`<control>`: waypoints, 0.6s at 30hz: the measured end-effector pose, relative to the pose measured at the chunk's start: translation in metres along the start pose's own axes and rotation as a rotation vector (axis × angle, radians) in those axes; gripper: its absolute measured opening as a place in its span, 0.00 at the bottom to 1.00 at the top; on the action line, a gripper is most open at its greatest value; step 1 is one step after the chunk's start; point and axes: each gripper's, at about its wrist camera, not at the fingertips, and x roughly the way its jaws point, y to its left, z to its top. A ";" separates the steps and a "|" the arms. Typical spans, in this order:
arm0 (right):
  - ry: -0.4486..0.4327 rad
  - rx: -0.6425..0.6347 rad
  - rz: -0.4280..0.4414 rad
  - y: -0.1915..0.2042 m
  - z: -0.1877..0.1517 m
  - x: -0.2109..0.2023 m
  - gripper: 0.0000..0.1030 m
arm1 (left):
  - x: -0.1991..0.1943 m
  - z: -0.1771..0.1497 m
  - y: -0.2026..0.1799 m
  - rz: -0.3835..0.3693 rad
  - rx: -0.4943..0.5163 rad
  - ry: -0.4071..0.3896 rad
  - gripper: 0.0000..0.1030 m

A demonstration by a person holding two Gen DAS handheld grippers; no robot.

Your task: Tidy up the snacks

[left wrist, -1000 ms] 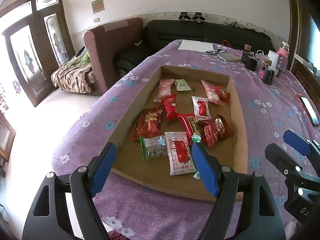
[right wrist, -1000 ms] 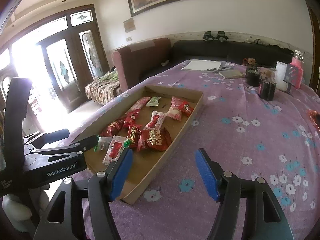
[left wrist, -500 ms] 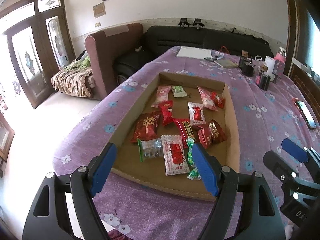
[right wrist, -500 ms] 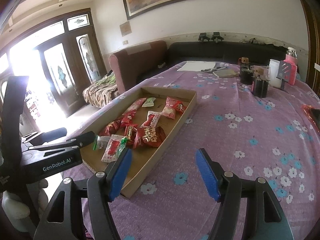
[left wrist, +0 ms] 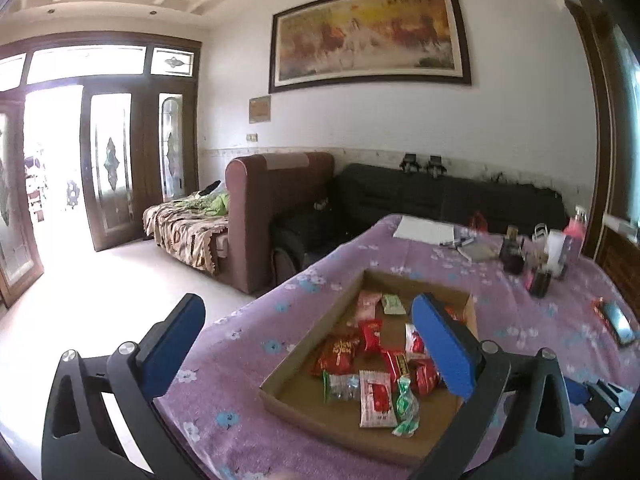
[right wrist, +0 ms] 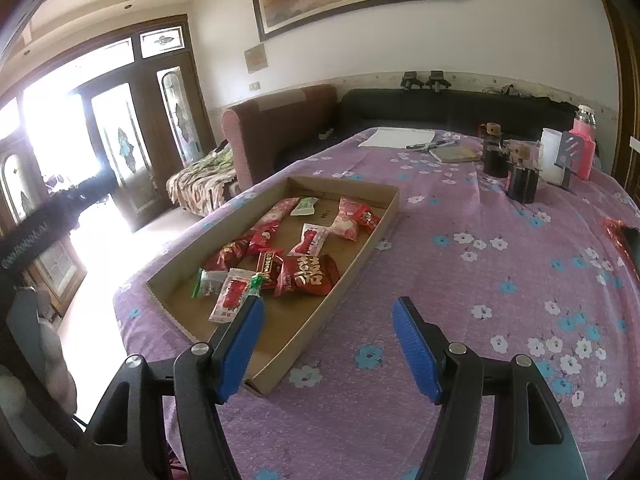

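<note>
A shallow cardboard tray lies on a purple flowered tablecloth. It holds several wrapped snacks: a big red packet, a white-and-red packet, a green candy and a small green packet. My left gripper is open and empty, raised above the tray's near left side. My right gripper is open and empty over the tray's near right corner.
Dark jars, a white cup, a pink bottle, a notebook and white paper stand at the table's far end. A phone lies at the right edge. Sofas stand behind.
Both grippers have risen and pulled back from the tray. The left view has tilted upward, showing more wall and ceiling. Both stay open; snacks have not moved.
</note>
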 end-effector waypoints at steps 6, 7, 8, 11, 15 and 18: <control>-0.006 -0.016 -0.009 0.003 0.000 0.000 0.67 | 0.037 -0.012 -0.011 -0.050 0.064 0.222 1.00; -0.006 -0.018 -0.011 0.004 -0.001 0.000 0.67 | 0.039 -0.016 -0.013 -0.061 0.056 0.245 1.00; -0.005 -0.020 -0.014 0.003 -0.001 0.001 0.67 | 0.042 -0.017 -0.013 -0.069 0.049 0.263 1.00; 0.002 -0.021 -0.017 0.003 -0.002 0.003 0.67 | 0.047 -0.020 -0.015 -0.071 0.050 0.291 1.00; 0.009 -0.027 -0.017 0.005 -0.004 0.007 0.67 | 0.051 -0.026 -0.016 -0.079 0.042 0.320 1.00; 0.015 -0.037 -0.009 0.009 -0.005 0.011 0.67 | 0.057 -0.030 -0.016 -0.083 0.039 0.353 1.00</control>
